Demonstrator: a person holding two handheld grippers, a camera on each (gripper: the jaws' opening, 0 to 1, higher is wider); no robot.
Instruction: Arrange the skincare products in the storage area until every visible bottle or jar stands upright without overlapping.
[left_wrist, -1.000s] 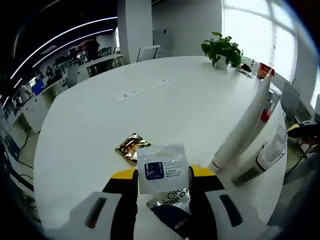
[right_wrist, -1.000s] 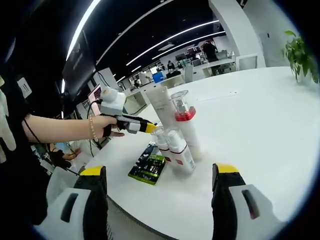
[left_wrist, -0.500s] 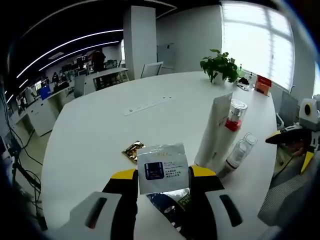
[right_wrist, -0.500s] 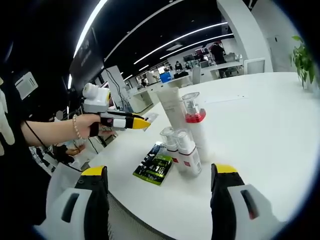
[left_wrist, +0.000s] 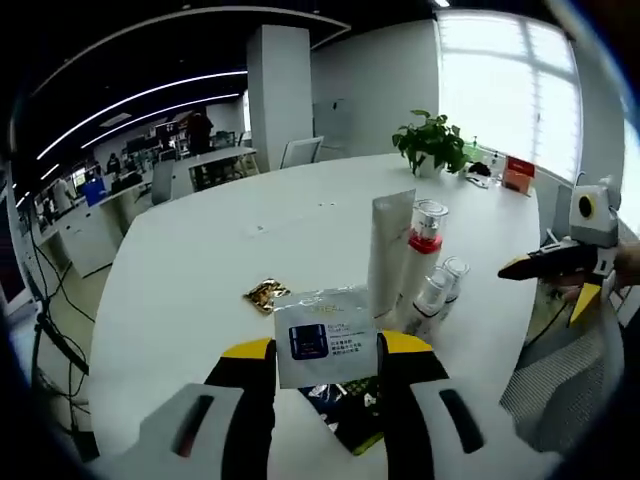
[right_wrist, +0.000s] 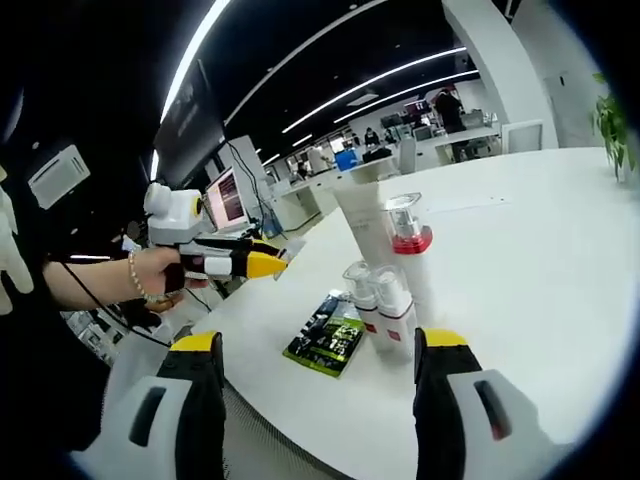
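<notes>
My left gripper (left_wrist: 326, 345) is shut on a white sachet (left_wrist: 325, 338) with a blue label, held above the table's near edge. Beneath it lie dark and green flat packets (left_wrist: 348, 422). Beyond them a white tube (left_wrist: 389, 255), a bottle with a red band (left_wrist: 425, 240) and two small clear-capped bottles (left_wrist: 438, 287) stand upright close together. My right gripper (right_wrist: 320, 340) is open and holds nothing, short of the same small bottles (right_wrist: 378, 302), tube (right_wrist: 364, 225) and green packet (right_wrist: 328, 346). A hand holds the left gripper (right_wrist: 262, 264) at the left.
A gold sachet (left_wrist: 265, 295) lies left of the tube on the round white table (left_wrist: 230, 240). A potted plant (left_wrist: 432, 142) and small items stand at the far edge. The right gripper (left_wrist: 555, 260) enters from the right. Desks and a monitor (right_wrist: 227, 200) lie behind.
My left gripper has lifted and drawn back with the sachet, so the bottles look farther off and upright. The right gripper stays open, its view shifted slightly.
</notes>
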